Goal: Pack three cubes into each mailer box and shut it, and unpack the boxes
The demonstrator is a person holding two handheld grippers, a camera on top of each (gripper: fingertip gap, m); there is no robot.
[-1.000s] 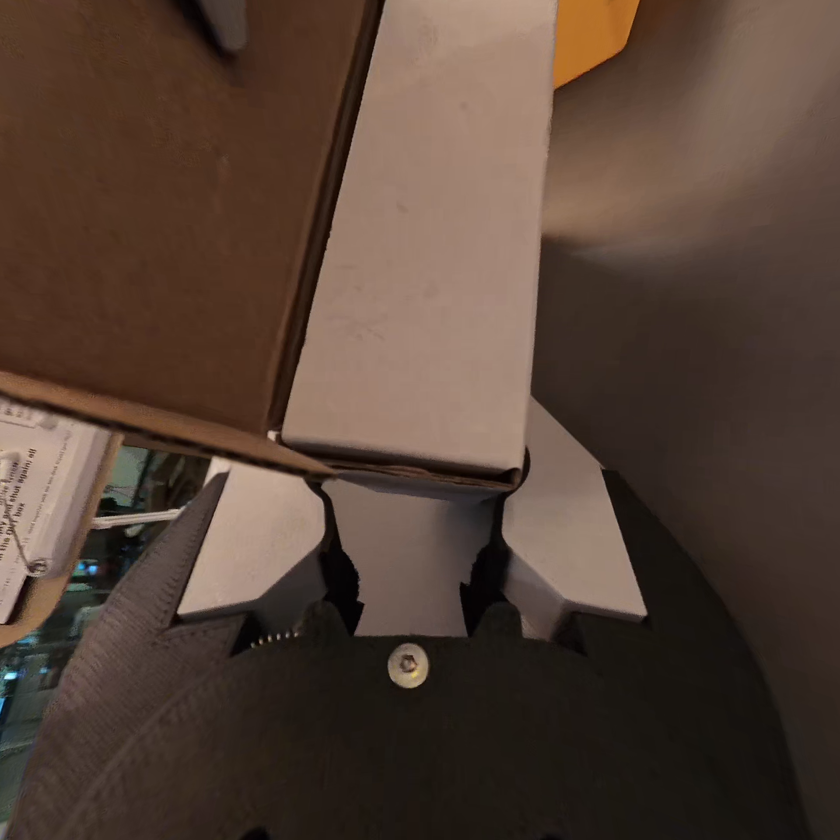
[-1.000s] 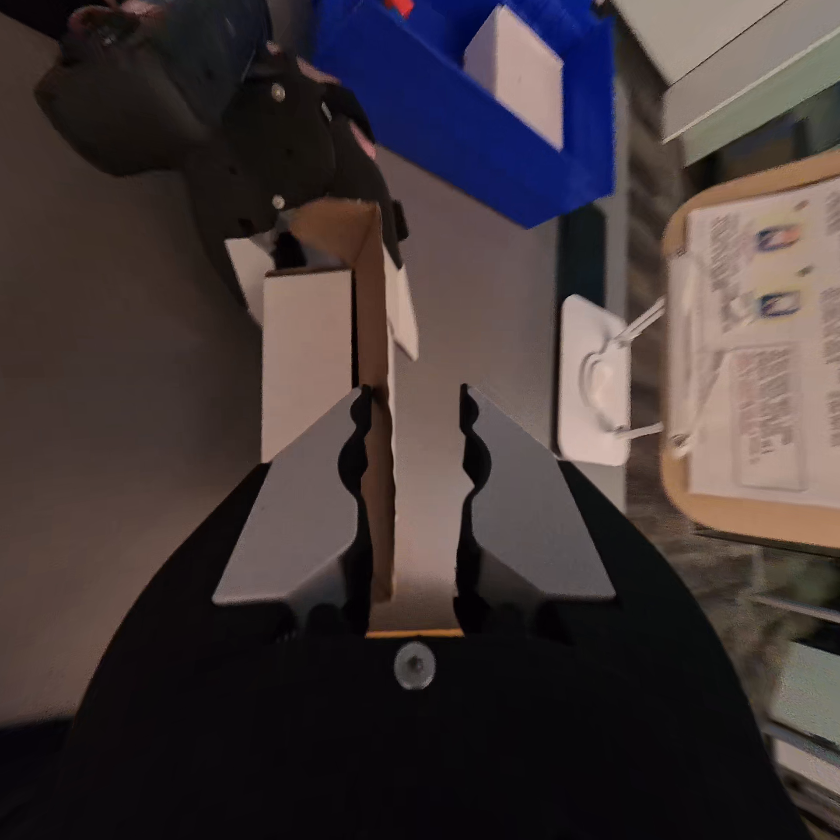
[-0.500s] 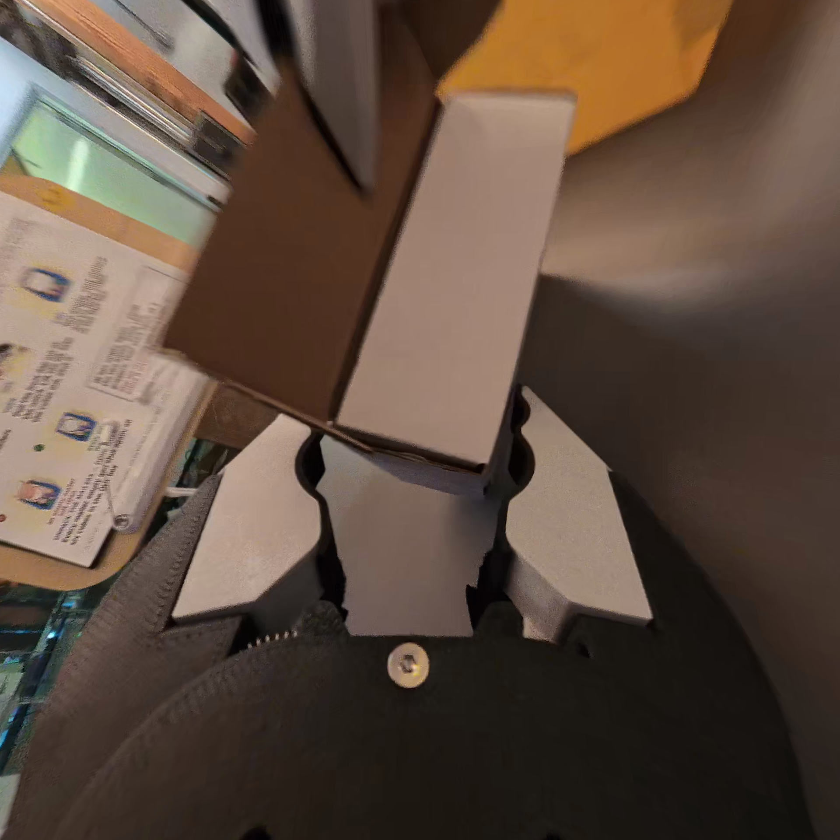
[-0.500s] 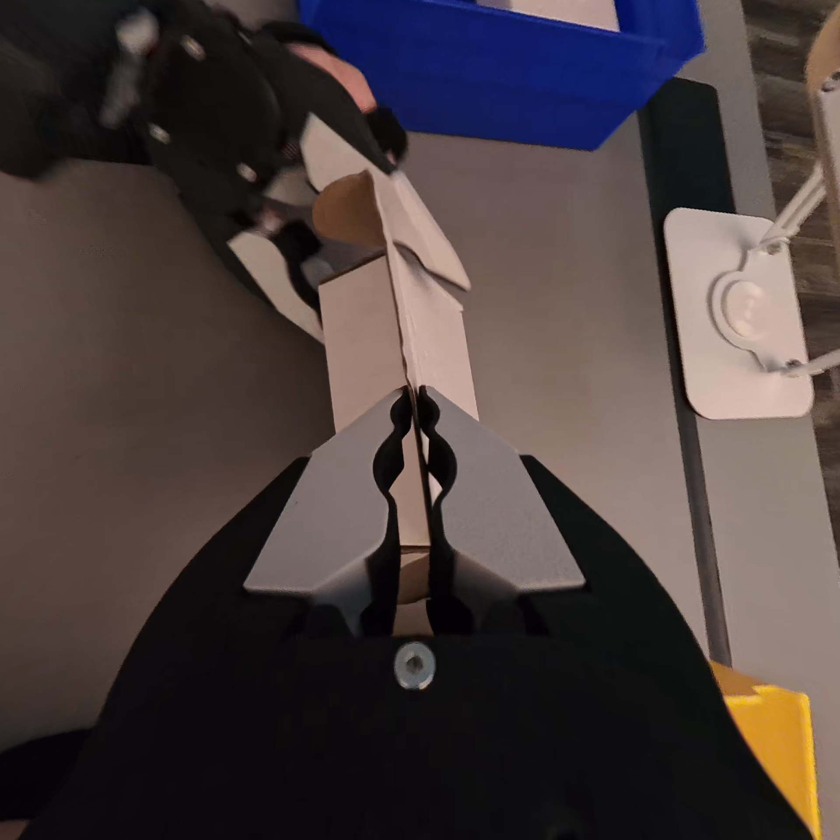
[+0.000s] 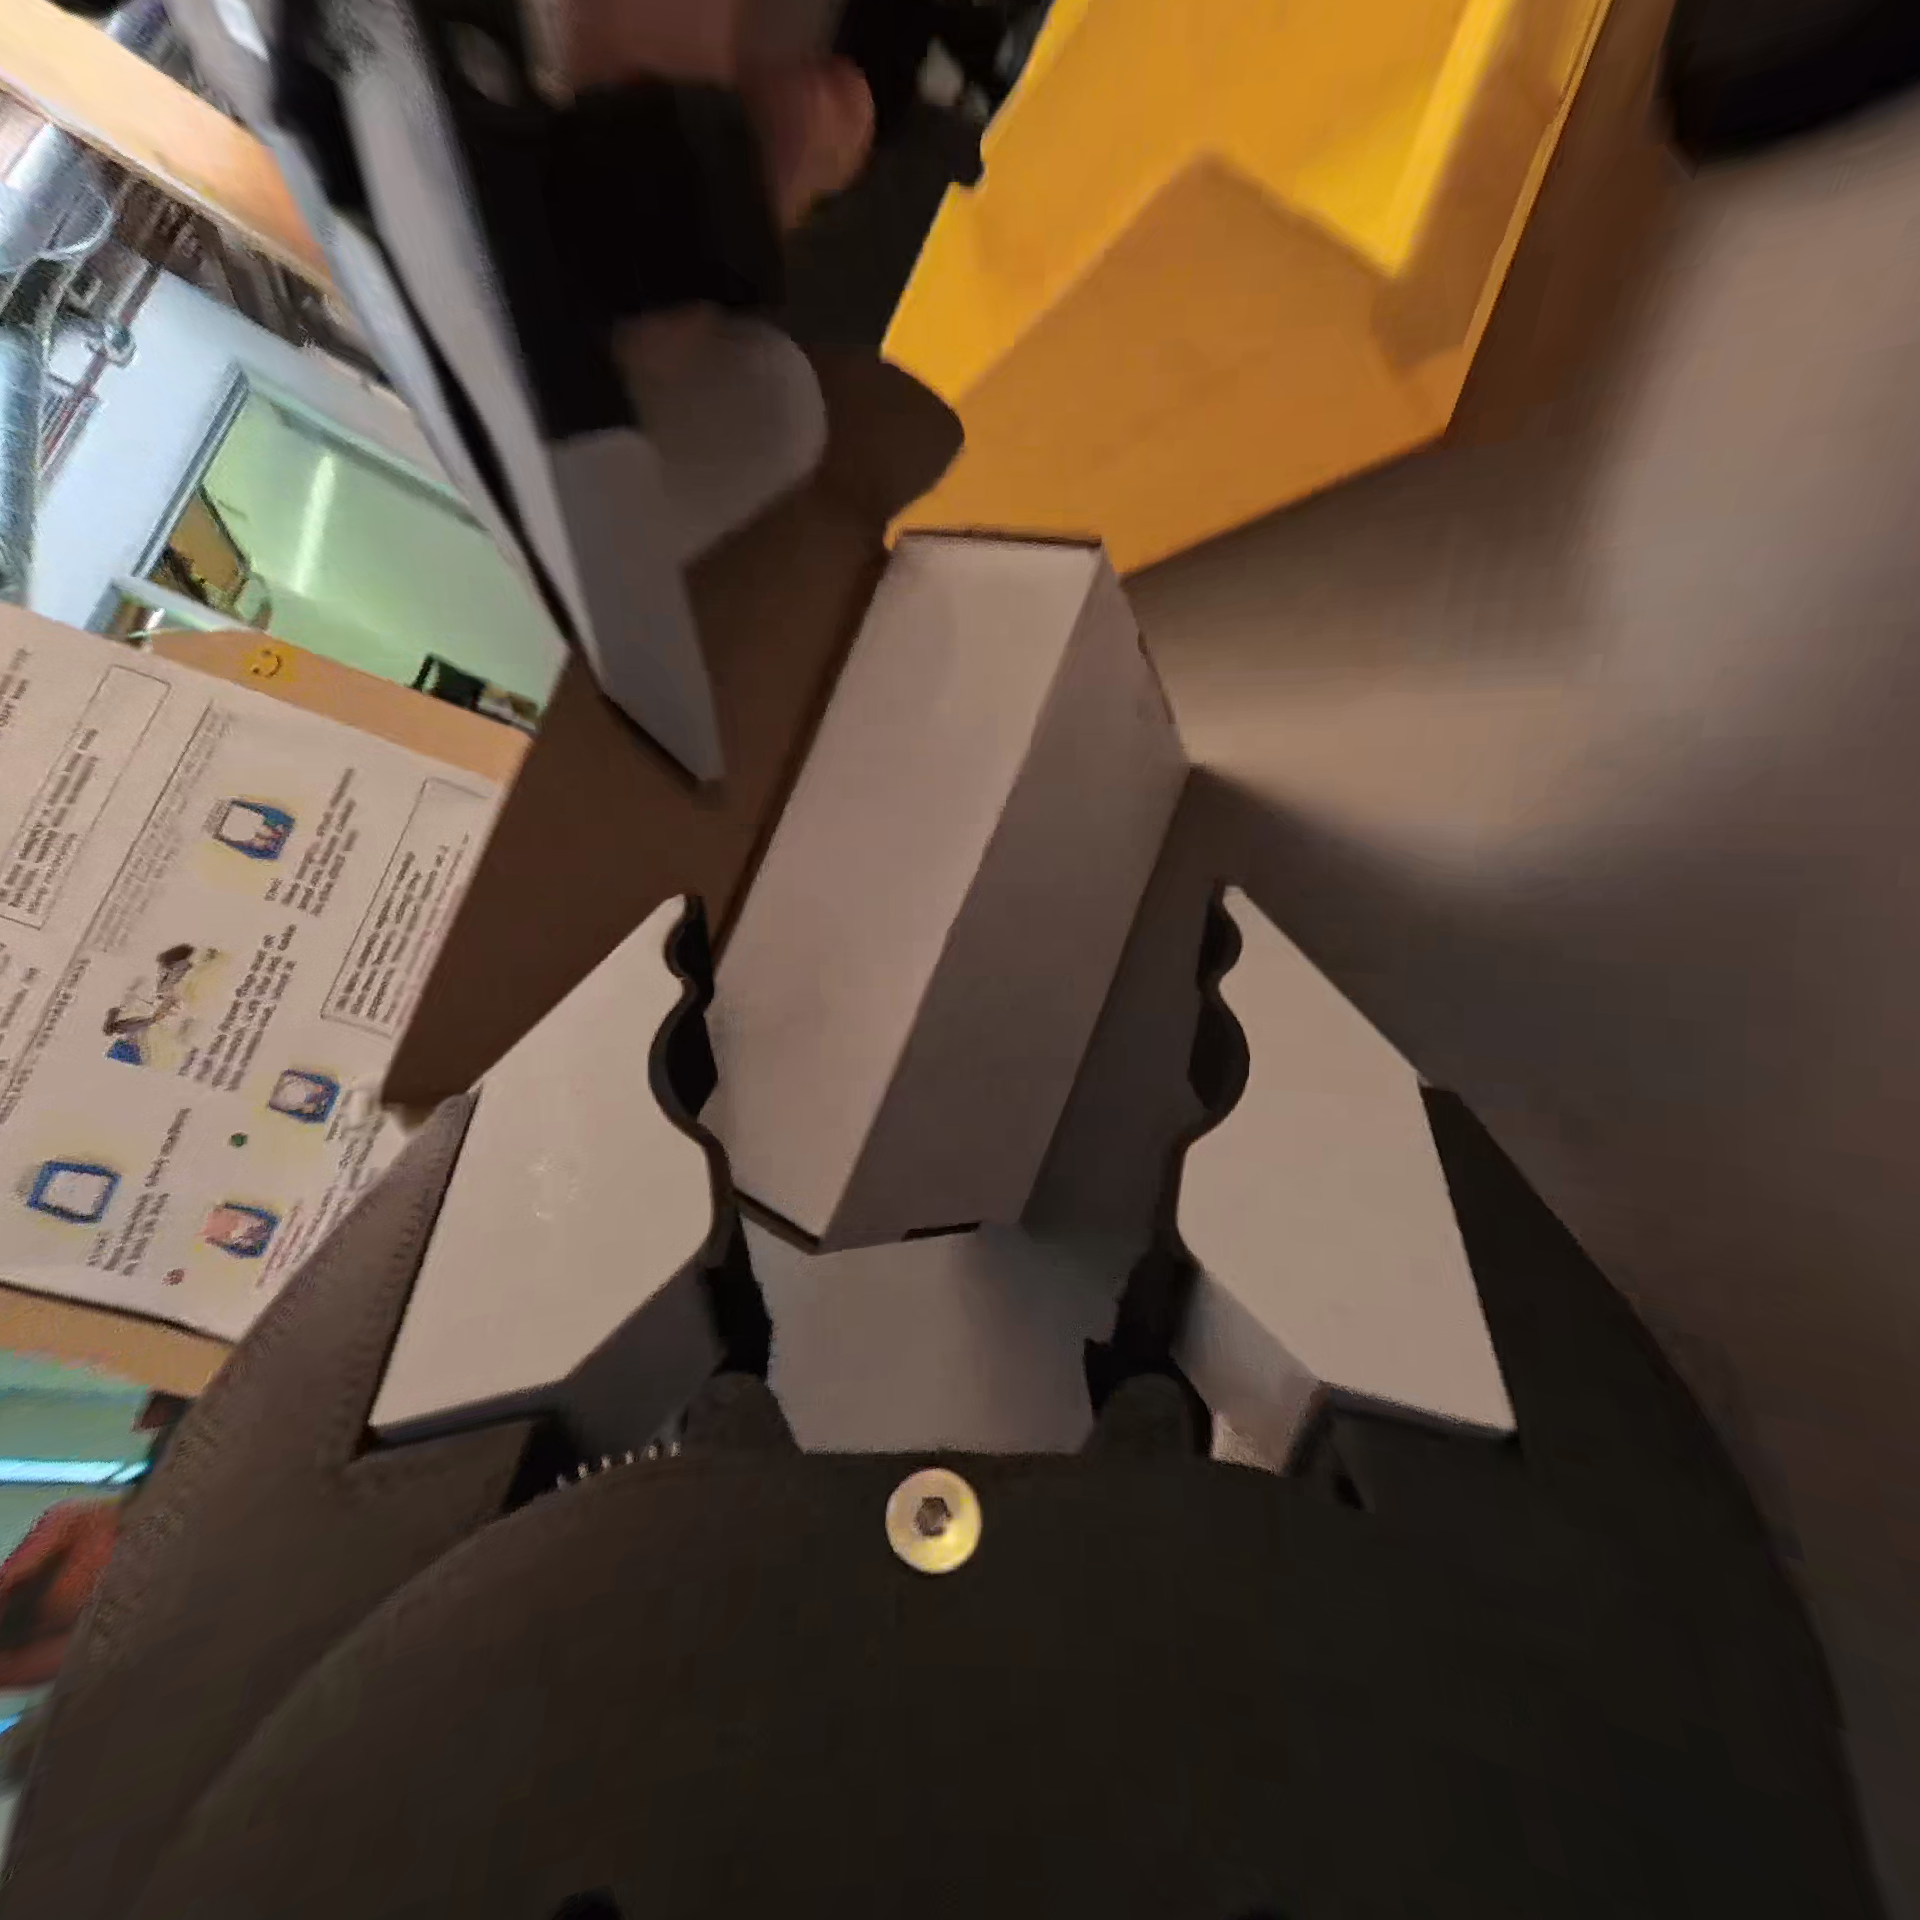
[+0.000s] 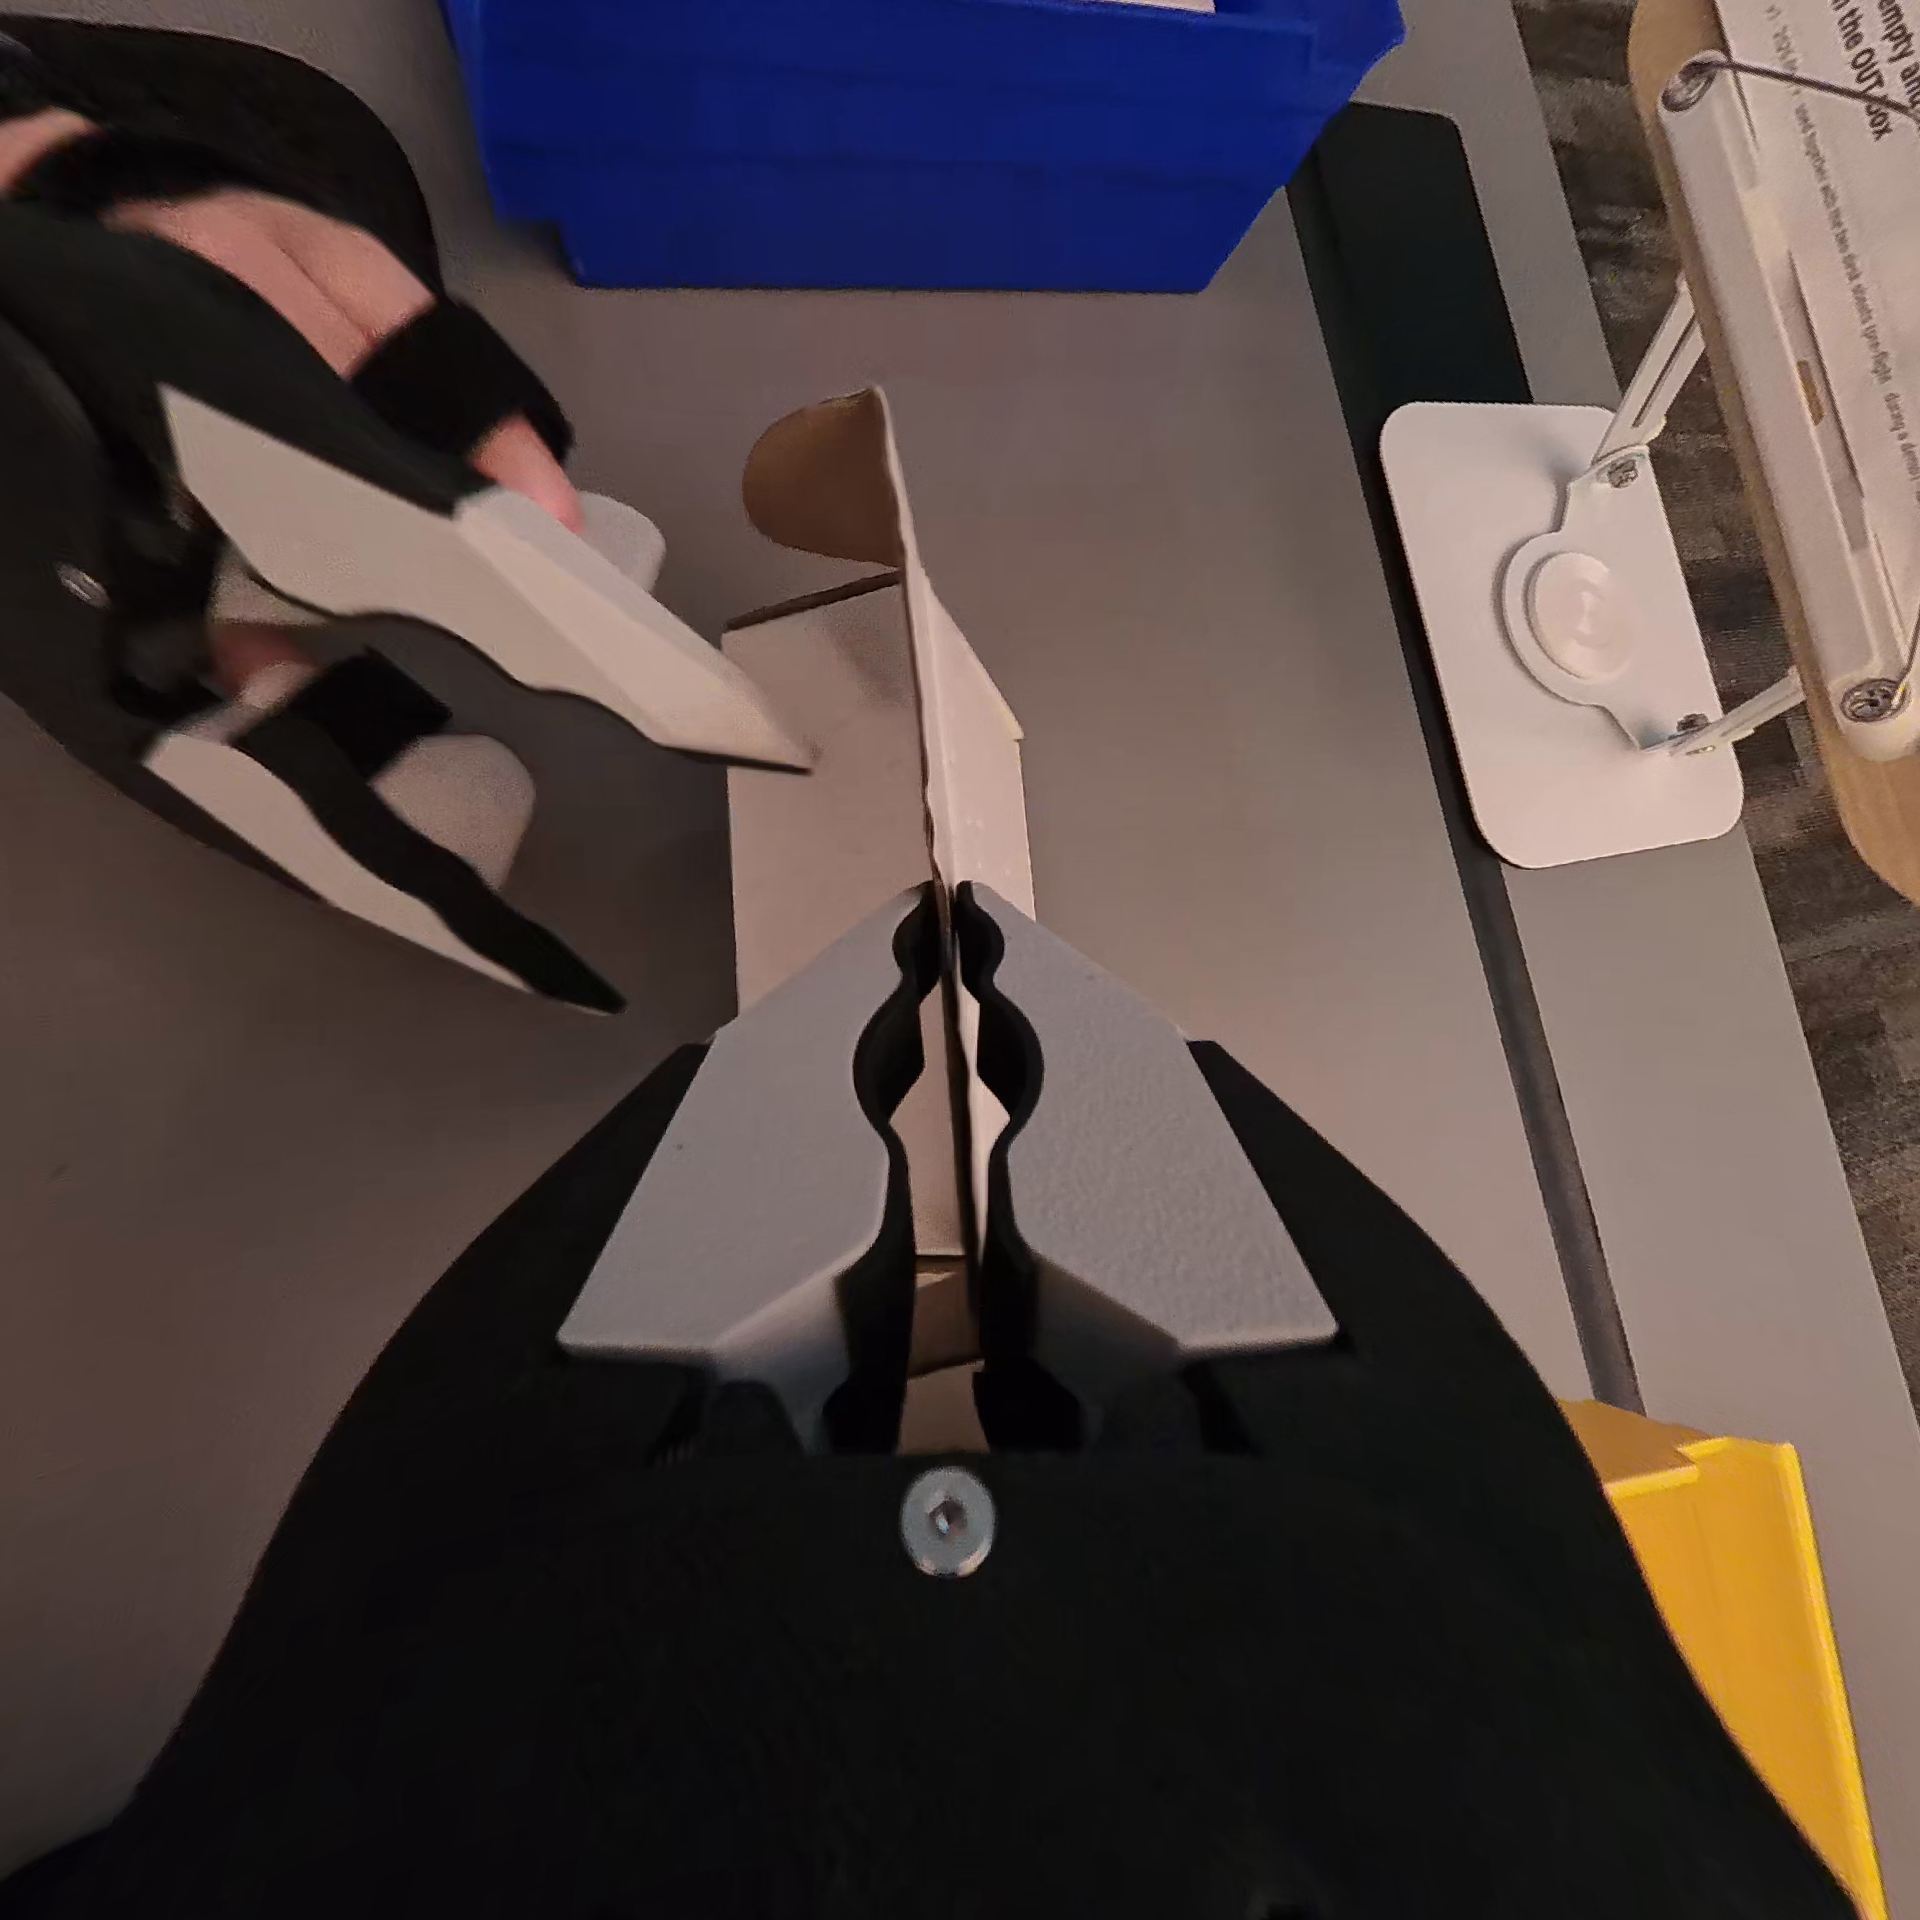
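Grey table (image 6: 260,1195): right gripper (image 6: 948,904) pinches mailer box (image 6: 821,831) lid edge.

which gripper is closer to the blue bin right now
Left. In the right wrist view the left gripper hangs open beside the mailer box, nearer the blue bin; the right gripper, shut on the box's flap, sits farther back.

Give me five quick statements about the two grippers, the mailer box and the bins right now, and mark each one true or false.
1. The right gripper is clamped on the mailer box lid panel. True.
2. The left gripper is squeezing the box. False: its jaws are spread, with a gap on one side.
3. A blue bin stands beyond the box. True.
4. The yellow bin sits inside the blue bin. False: they stand apart.
5. Cubes are visible in the box. False: none show.
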